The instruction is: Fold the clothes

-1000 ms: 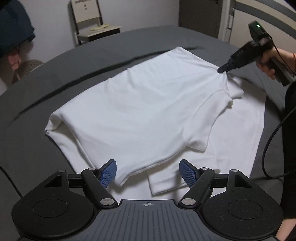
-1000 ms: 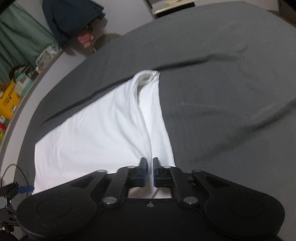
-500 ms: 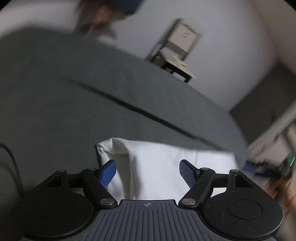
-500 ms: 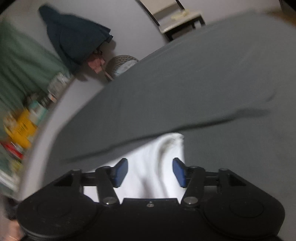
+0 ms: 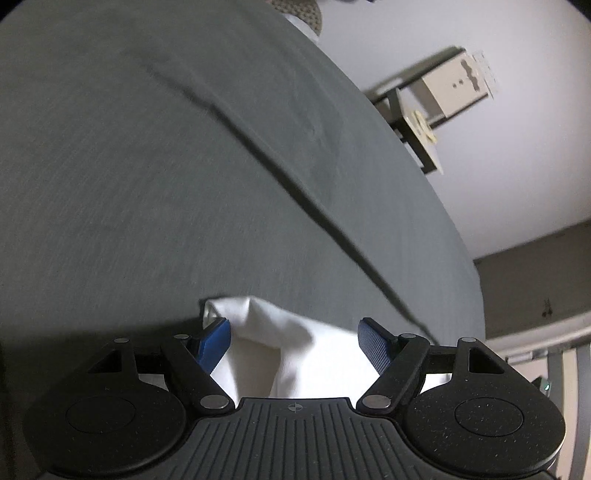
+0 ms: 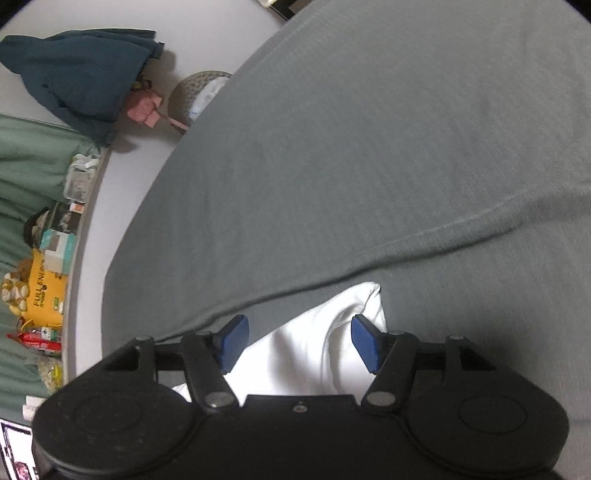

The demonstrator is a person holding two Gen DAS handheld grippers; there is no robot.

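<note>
Left wrist view. Left hand-held gripper spread wide, blue pads gripping nothing. White garment on the grey bed, one corner lying between the pads; most of it cut off behind the gripper body, so its fold state hard to judge. Dark crease running diagonally across the bed cover. Pale chair against the white wall, tilted by the lens; woven basket clipped at the top edge.

Right wrist view. Right hand-held gripper likewise wide open and empty. Another rounded corner of the white garment between its pads, the rest hidden below the gripper. Yellow box at far left, lettering "FULL" legible, remainder too small. Dark blue clothing against the wall; green curtain at the left edge.
</note>
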